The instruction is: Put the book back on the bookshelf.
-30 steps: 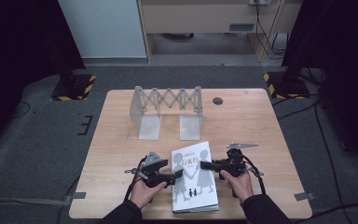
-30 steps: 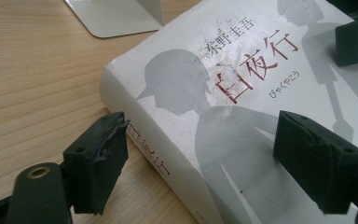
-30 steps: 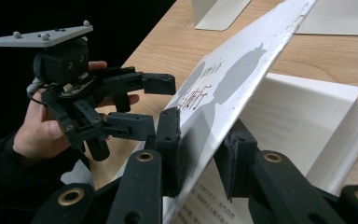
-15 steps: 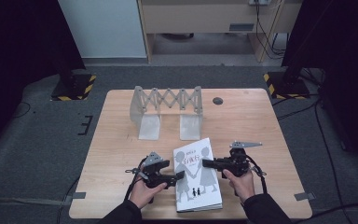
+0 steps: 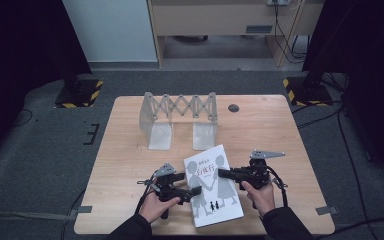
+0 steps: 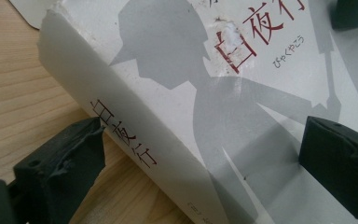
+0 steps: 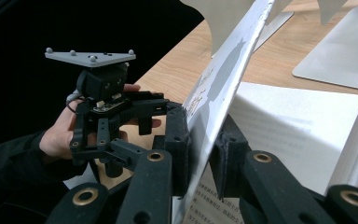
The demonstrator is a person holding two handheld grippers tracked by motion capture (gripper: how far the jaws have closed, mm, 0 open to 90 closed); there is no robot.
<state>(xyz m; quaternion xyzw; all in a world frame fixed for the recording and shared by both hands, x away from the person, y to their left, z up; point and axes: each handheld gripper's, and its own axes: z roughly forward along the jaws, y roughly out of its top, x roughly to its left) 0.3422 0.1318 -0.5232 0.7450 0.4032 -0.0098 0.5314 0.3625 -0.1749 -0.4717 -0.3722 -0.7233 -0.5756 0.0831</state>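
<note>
A white book (image 5: 212, 186) with grey silhouettes and red lettering lies on the wooden table (image 5: 130, 165) near its front edge. My left gripper (image 5: 194, 191) is at the book's left edge. In the left gripper view my left gripper (image 6: 200, 163) is open, one jaw on each side of the spine of the book (image 6: 168, 79), and its jaws have just been opening. My right gripper (image 5: 222, 173) reaches in from the right. In the right gripper view my right gripper (image 7: 205, 156) is shut on the book's front cover (image 7: 226, 74), which is lifted off the pages (image 7: 298, 126). My left gripper (image 7: 149, 122) shows beyond it.
A grey accordion-style book rack (image 5: 180, 112) with two flat base plates stands at the back middle of the table. A small dark round spot (image 5: 233, 108) lies to its right. The table's front edge is close behind both hands.
The left gripper's jaws have spread wider around the book's spine. The right gripper has shifted slightly to the right, still holding the cover. The book lies in nearly the same place.
</note>
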